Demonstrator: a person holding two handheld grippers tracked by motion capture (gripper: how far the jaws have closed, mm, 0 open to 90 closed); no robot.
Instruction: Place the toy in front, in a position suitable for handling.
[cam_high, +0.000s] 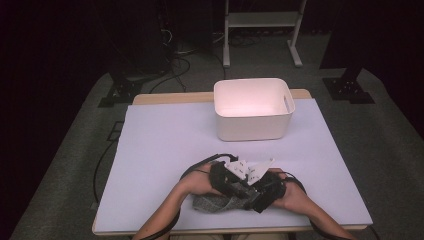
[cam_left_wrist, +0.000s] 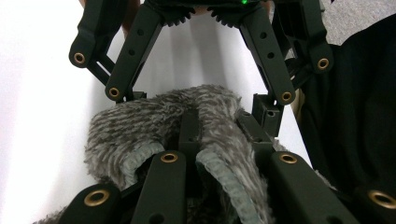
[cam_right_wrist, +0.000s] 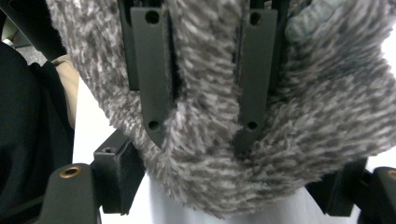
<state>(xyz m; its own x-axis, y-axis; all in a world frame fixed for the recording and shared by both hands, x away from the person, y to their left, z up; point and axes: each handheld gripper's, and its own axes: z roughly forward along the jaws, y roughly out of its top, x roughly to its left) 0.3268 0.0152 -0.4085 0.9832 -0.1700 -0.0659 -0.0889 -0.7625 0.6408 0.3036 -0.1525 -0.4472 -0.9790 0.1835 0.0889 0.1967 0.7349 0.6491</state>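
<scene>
white bin (cam_high: 252, 125) empty; grey fuzzy sock (cam_high: 212, 202) between tools.

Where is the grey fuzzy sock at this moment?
In the high view, the grey fuzzy sock lies at the table's near edge, under both grippers, well short of the white bin.

High view: overhead, facing fwd/down on table (cam_high: 150, 150). Both gripper views: close-range, facing each other; share fuzzy grey sock (cam_left_wrist: 140, 126).
</scene>
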